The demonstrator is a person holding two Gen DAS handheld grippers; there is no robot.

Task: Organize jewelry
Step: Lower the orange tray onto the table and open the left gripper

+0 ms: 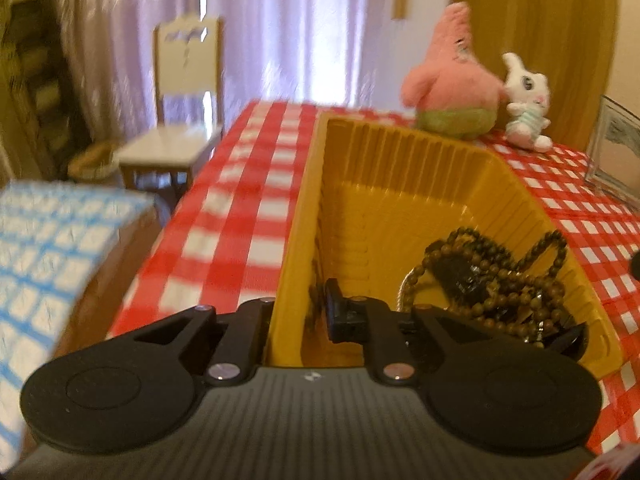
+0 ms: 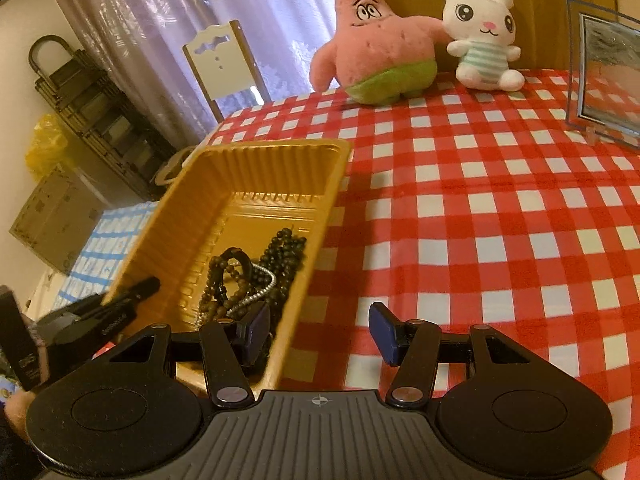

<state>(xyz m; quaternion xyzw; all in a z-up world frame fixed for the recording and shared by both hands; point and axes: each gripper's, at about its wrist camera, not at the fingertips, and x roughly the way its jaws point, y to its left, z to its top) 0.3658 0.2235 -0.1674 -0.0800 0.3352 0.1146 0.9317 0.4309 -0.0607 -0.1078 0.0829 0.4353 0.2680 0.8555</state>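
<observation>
Checkered tablecloth; beads beyond left fingers.

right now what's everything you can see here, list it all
tray: one, yellow, table's left edge
bead jewelry: tangled pile, dark brown with a silver chain, in the tray's near end
star plush: one, pink and green, far side of the table
bunny plush: one, white, right of the star plush
picture frame: one, clear, far right
tablecloth: red and white check
chair: one, white, beyond the table
left gripper: black, fingers astride the tray's left wall
right gripper: open, astride the tray's right wall
</observation>
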